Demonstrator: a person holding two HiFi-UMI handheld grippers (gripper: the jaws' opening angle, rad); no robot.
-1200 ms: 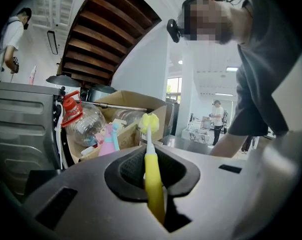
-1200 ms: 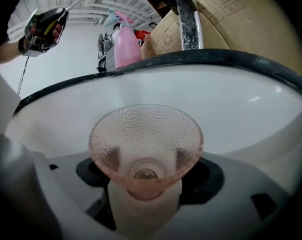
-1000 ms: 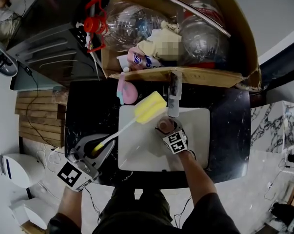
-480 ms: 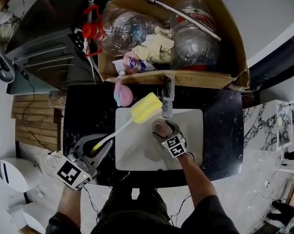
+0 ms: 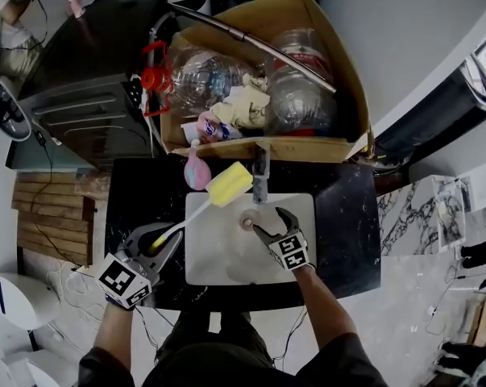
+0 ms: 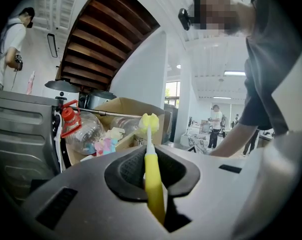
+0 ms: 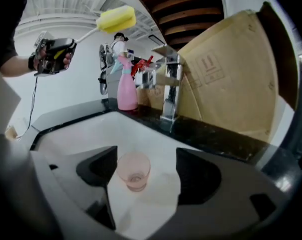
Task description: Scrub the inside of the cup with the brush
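A small pink translucent cup (image 5: 247,222) sits on the floor of the white sink (image 5: 226,260). My right gripper (image 5: 268,222) is open just right of it. In the right gripper view the cup (image 7: 133,170) stands free between the wide-spread jaws, nearer the left one, and touches neither. My left gripper (image 5: 164,240) is shut on the yellow handle of the brush (image 5: 190,216) over the sink's left rim. The brush's yellow sponge head (image 5: 229,184) hangs in the air above the sink's back left corner. In the left gripper view the handle (image 6: 152,184) runs straight out between the jaws.
A steel faucet (image 5: 261,180) stands at the sink's back edge, and a pink spray bottle (image 5: 196,170) to its left. Behind them is an open cardboard box (image 5: 307,147) full of plastic bottles. Black stone counter (image 5: 347,216) surrounds the sink.
My right gripper's jaws, close around the cup before, have spread and drawn back, and the cup now sits free in the sink. The brush has stayed raised.
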